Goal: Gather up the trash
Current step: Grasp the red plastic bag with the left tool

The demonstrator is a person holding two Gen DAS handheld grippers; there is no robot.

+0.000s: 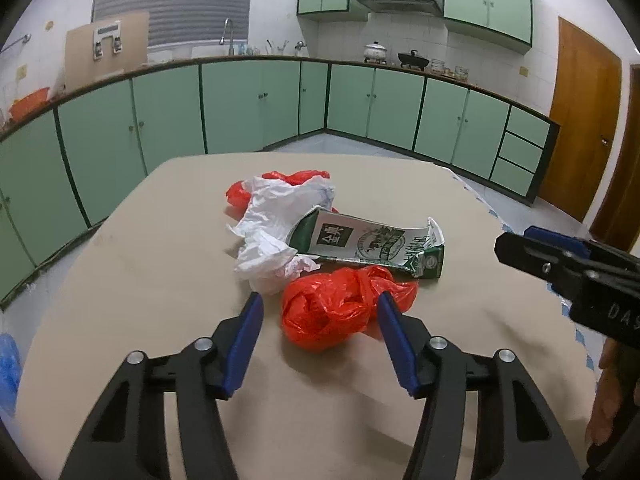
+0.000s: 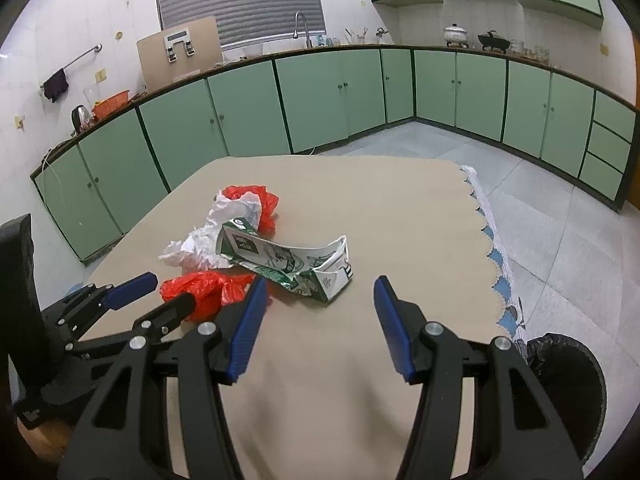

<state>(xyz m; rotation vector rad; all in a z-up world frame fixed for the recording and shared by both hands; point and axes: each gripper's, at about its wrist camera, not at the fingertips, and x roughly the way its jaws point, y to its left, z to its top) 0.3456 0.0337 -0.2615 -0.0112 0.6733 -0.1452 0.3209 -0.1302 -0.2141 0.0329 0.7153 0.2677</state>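
A heap of trash lies mid-table on the beige cloth (image 1: 152, 280). It holds a crumpled red plastic bag (image 1: 340, 312) nearest me, a flattened green and white milk carton (image 1: 380, 244), crumpled white paper (image 1: 276, 220) and a second red bag (image 1: 296, 178) at the back. My left gripper (image 1: 320, 304) straddles the near red bag, its right finger against the plastic and its left finger clear of it. My right gripper (image 2: 318, 284) stands open just short of the carton (image 2: 288, 264), with nothing between its fingers. The left gripper (image 2: 170, 290) shows at the near red bag (image 2: 208, 288).
A bin lined with a black bag (image 2: 568, 380) stands on the floor off the table's right corner. Green cabinets (image 1: 240, 104) ring the room beyond the table's far edge. Something blue (image 1: 8, 364) lies at the left. The cloth's scalloped edge (image 2: 492, 240) hangs at the right.
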